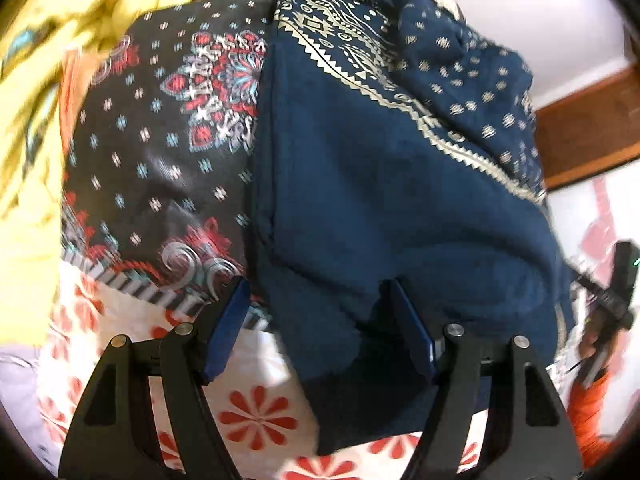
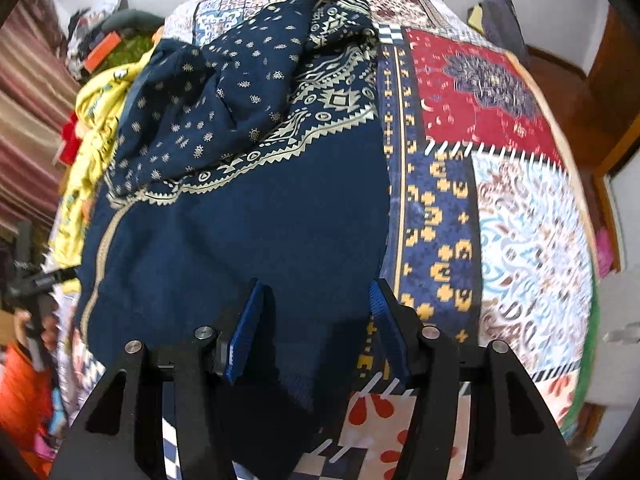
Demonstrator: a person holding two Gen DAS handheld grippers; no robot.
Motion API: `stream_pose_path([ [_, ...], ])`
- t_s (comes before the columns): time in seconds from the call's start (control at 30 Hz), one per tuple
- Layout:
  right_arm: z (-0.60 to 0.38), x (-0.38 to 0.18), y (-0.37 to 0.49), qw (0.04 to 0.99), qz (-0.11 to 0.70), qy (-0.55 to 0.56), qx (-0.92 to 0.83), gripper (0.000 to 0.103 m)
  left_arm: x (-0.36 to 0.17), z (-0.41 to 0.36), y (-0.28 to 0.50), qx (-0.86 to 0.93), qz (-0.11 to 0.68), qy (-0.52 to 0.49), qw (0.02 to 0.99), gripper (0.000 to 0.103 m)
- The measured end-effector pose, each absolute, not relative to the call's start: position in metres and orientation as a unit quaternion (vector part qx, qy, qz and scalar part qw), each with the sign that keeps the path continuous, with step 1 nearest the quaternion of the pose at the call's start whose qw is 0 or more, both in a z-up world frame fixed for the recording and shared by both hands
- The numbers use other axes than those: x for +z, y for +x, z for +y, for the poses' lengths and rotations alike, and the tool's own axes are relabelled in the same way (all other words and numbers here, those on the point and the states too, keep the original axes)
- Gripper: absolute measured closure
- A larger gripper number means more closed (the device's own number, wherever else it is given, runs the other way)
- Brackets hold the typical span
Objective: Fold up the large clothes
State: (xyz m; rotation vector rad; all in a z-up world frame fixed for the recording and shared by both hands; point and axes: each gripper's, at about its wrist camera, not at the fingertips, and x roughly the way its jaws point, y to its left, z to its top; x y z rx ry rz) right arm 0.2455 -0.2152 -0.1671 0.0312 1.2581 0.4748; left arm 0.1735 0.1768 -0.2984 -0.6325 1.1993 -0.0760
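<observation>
Navy printed garment (image 2: 256,216) lies on the patchwork bedspread (image 2: 500,208), both grippers' jaws spread above its near edge

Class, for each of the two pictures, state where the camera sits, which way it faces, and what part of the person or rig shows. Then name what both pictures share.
Left wrist: on the left gripper, angled down at the navy garment beside a black printed cloth; the right gripper and an orange sleeve show at right.
Right wrist: on the right gripper, angled down at the navy garment on a patchwork bedspread.
Shared: the navy garment.
</observation>
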Motion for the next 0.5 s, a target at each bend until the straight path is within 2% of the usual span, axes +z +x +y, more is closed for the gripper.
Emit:
stream_pose_path([
  [0.07, -0.218, -0.168, 0.244, 0.784, 0.579, 0.028, 0.223, 0.05, -0.3, 0.173, 0.171, -0.05, 0.546, -0.314, 0.775, 0.032],
  [0.13, -0.218, -0.168, 0.242, 0.787, 0.573, 0.029, 0.224, 0.055, -0.298, 0.167, 0.169, -0.053, 0.542, -0.314, 0.778, 0.038],
  [0.3, -0.211, -0.165, 0.235, 0.791, 0.559, 0.035, 0.244, 0.084, -0.281, 0.154, 0.173, -0.07, 0.532, -0.294, 0.791, 0.083],
  [0.33, -0.209, -0.164, 0.234, 0.793, 0.556, 0.035, 0.249, 0.089, -0.276, 0.152, 0.176, -0.069, 0.532, -0.279, 0.797, 0.087],
  [0.37, -0.205, -0.165, 0.235, 0.794, 0.553, 0.036, 0.251, 0.09, -0.269, 0.146, 0.178, -0.067, 0.53, -0.262, 0.804, 0.092],
  [0.5, -0.196, -0.155, 0.237, 0.805, 0.531, 0.037, 0.262, 0.093, -0.237, 0.14, 0.189, -0.067, 0.498, -0.232, 0.833, 0.094],
])
